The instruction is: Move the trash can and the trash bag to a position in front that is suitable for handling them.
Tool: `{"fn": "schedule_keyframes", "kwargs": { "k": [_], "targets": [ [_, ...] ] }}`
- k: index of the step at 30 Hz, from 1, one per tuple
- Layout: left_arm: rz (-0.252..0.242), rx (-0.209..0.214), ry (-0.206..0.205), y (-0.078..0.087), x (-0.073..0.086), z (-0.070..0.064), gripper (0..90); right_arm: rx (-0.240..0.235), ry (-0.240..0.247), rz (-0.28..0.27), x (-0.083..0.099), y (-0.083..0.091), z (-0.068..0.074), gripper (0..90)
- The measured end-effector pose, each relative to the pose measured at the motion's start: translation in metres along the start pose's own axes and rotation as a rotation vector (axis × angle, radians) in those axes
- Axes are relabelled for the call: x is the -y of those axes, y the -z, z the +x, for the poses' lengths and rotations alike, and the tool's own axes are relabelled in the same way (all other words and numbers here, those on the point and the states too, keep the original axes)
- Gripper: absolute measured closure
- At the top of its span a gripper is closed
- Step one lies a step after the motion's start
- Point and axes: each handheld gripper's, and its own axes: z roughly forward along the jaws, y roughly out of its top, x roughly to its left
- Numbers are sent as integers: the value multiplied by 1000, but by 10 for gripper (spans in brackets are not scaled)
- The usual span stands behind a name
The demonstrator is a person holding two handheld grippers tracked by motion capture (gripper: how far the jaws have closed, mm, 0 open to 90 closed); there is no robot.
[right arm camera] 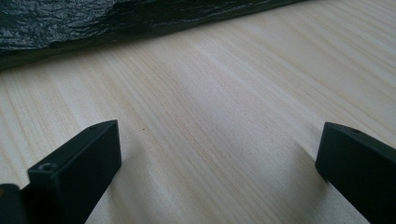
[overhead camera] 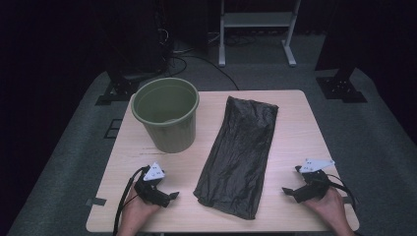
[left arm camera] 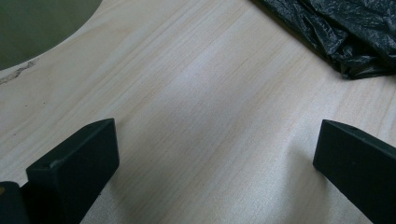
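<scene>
A flat black plastic bag (overhead camera: 240, 153) lies lengthwise down the middle of the wooden table (overhead camera: 290, 118). An empty olive-green bin (overhead camera: 165, 114) stands upright at the back left. My left gripper (overhead camera: 173, 196) rests on the table near the front left, open, its jaws pointing toward the bag's near corner (left arm camera: 355, 42). My right gripper (overhead camera: 286, 191) rests at the front right, open too, facing the bag's long edge (right arm camera: 93, 23). Bare wood lies between each pair of jaws (left arm camera: 215, 154) (right arm camera: 219, 154). The bin's base (left arm camera: 32, 28) shows at the top left of the left gripper view.
Grey carpet surrounds the table. A white metal frame (overhead camera: 255, 29) stands behind it, and dark stands and cables (overhead camera: 142, 54) sit at the back left. Another dark stand base (overhead camera: 342, 86) is at the back right.
</scene>
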Motion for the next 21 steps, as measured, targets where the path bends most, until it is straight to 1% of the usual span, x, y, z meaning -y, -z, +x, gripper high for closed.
{"fn": "schedule_keyframes", "kwargs": {
  "k": [4,7,9,11,14,17,19,20,21],
  "targets": [
    [0,0,0,0,0,0,0,-1,0,-4,0,1,0,0],
    [1,1,-3,0,0,0,0,-12,-1,-7,0,1,2,0],
    [0,2,-3,0,0,-1,0,-20,-8,-14,-1,1,2,0],
    [0,3,-4,1,1,-1,0,-34,-19,-38,-3,2,3,0],
    [1,4,-5,1,1,-1,0,-32,-18,-38,-6,4,4,0],
    [2,5,-10,1,1,-2,0,-39,-3,-50,-14,6,11,0],
    [1,5,-9,1,1,-2,0,-42,-2,-54,-15,6,12,0],
    [0,6,-8,1,1,-2,0,-55,0,-58,-20,6,17,0],
    [1,6,-9,2,2,-2,0,-55,0,-58,-20,6,17,0]
  ]
}}
